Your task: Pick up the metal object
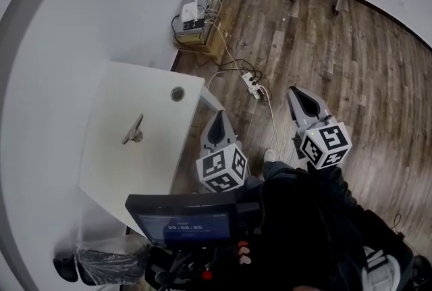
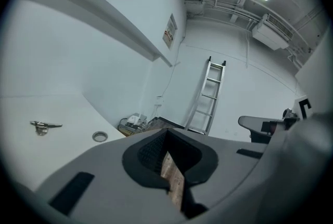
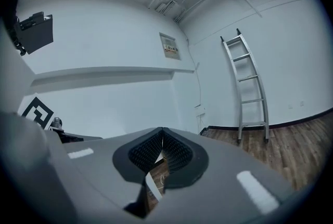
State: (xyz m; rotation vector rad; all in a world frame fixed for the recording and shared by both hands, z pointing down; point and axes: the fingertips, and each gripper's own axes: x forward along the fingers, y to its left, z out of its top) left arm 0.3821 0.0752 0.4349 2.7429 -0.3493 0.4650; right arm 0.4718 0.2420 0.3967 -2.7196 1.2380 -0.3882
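**A:** In the head view, is there any writing to read?

**B:** Only pale digits on the small dark screen (image 1: 181,225), and they are too blurred to read. The small silver metal object (image 1: 133,129) lies on the white rectangular table (image 1: 115,171), well apart from both grippers. The left gripper (image 1: 217,115) is beside the table's edge. The right gripper (image 1: 298,91) is over the brown wooden floor (image 1: 351,67).

**A:** And the left gripper view?

**B:** The jaws meet at the tips, with nothing between them. The metal object (image 2: 44,125) lies far left on the table (image 2: 62,153). The print on the wall sign (image 2: 169,31) is too small to read.

**A:** The right gripper view?

**B:** The jaws are also together and empty. The framed wall notice (image 3: 169,46) is unreadable.
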